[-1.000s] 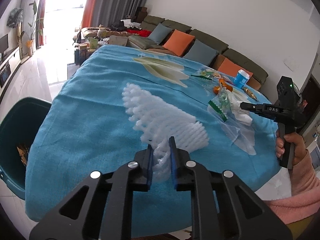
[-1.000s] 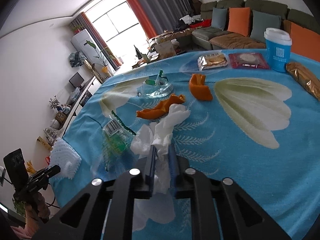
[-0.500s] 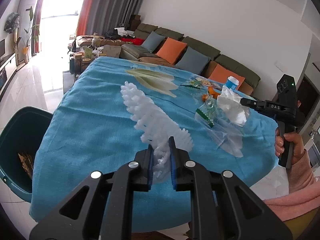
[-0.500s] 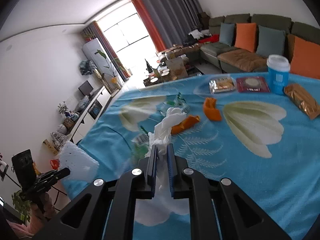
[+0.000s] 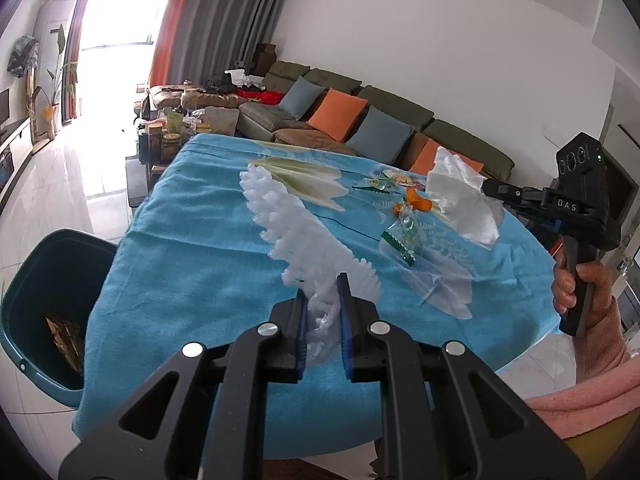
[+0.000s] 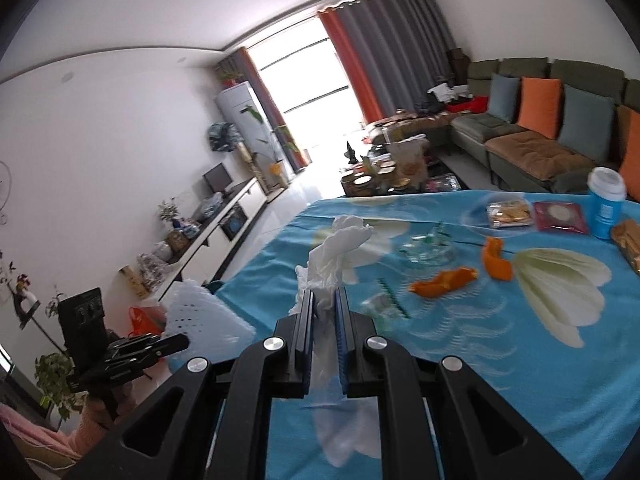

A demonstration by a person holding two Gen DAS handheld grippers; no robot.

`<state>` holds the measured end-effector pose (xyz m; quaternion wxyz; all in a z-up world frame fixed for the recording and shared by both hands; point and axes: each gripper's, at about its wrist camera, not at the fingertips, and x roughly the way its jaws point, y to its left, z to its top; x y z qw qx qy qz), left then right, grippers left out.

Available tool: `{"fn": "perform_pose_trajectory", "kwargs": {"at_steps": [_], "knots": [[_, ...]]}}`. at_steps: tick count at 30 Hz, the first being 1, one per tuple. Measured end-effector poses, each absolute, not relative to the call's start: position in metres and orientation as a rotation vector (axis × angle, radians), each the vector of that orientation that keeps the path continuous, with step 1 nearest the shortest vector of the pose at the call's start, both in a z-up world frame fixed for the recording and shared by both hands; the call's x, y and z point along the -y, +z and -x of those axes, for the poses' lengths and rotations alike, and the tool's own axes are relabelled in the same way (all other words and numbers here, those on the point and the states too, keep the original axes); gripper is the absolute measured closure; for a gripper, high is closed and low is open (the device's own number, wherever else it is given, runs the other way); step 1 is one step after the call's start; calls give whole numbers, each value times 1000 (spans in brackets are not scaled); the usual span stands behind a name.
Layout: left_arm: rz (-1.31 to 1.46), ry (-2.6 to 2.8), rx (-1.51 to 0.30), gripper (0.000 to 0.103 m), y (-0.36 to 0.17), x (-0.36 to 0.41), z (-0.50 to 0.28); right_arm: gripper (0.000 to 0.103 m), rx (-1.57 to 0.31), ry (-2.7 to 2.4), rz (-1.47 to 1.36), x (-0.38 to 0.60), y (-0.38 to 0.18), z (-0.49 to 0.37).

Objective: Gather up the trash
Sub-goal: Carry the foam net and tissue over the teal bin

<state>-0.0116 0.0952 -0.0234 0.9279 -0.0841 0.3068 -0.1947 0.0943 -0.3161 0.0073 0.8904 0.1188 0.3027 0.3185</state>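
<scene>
Gripping the white foam net (image 5: 304,236), the left claw (image 5: 323,308) has the teal bin (image 5: 52,280) low to its left, nearer than the right claw (image 5: 486,192), which pinches a tissue (image 5: 464,196).

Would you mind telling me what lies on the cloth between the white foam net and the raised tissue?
In the left wrist view, a clear plastic wrapper with green trim lies there.
</scene>
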Motion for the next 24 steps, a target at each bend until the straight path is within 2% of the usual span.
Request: {"fn": "perform_pose_trajectory", "kwargs": {"at_steps": [24], "knots": [[195, -304, -593, 90, -10, -117, 34, 94, -705, 880, -212, 219, -12, -117]]}}
